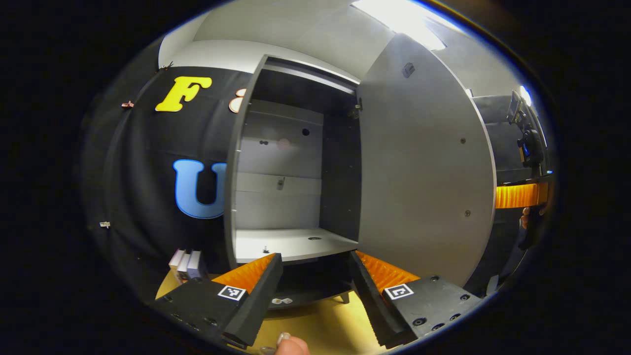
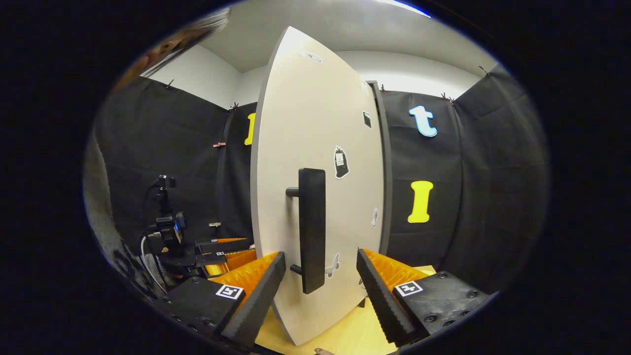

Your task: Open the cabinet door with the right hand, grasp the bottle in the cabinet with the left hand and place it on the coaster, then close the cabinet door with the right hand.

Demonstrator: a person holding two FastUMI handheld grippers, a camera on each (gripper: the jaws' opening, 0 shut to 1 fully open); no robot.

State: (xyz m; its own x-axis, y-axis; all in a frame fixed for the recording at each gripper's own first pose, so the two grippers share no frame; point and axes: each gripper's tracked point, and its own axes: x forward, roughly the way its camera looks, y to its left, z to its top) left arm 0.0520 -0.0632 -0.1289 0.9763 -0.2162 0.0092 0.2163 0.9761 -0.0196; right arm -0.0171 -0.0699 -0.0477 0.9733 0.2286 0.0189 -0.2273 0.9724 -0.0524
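The grey cabinet [image 1: 276, 162] stands with its door [image 1: 424, 162] swung wide to the right. Its pale inner shelf [image 1: 291, 242] bears just small fittings. My left gripper [image 1: 314, 256] is open in front of the shelf's edge, nothing between its fingers. In the right gripper view the door's outer face [image 2: 315, 123] is close, with a black bar handle [image 2: 312, 229] on it. My right gripper [image 2: 320, 254] is open, one finger on each side of the handle and a gap on both sides. Past the door's edge the right gripper's orange part [image 1: 520, 195] shows.
The cabinet stands on a yellow wooden tabletop [image 1: 325, 325]. Small pale boxes [image 1: 186, 264] stand at the cabinet's left foot. A small pale object [image 1: 282, 301] lies in the dark space under the shelf. A camera rig with cables [image 2: 165, 222] stands left of the door, by the left gripper [image 2: 224, 251].
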